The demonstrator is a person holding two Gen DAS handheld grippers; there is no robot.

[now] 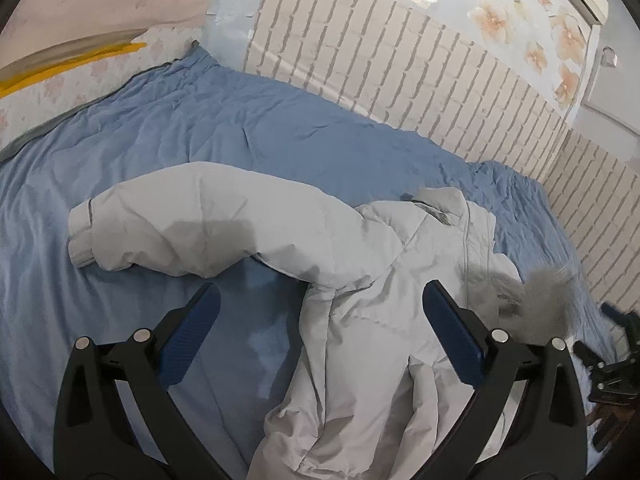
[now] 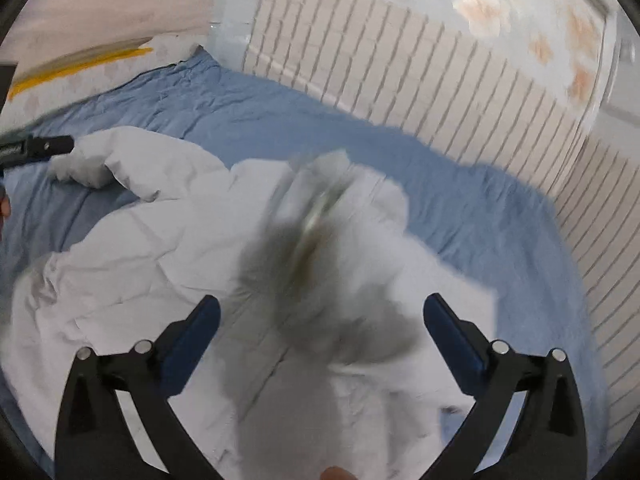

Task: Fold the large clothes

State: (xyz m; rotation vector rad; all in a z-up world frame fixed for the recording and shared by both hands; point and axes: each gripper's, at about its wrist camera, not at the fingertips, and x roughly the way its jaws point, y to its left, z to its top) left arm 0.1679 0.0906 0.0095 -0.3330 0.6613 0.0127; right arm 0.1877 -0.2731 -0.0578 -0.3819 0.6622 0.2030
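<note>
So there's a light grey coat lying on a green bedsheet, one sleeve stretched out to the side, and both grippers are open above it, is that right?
Not quite: the bedsheet is blue, not green, as the left wrist view shows. The rest holds: the light grey coat lies on it with one sleeve stretched out to the side, and the left gripper and right gripper are both open above it.
</note>
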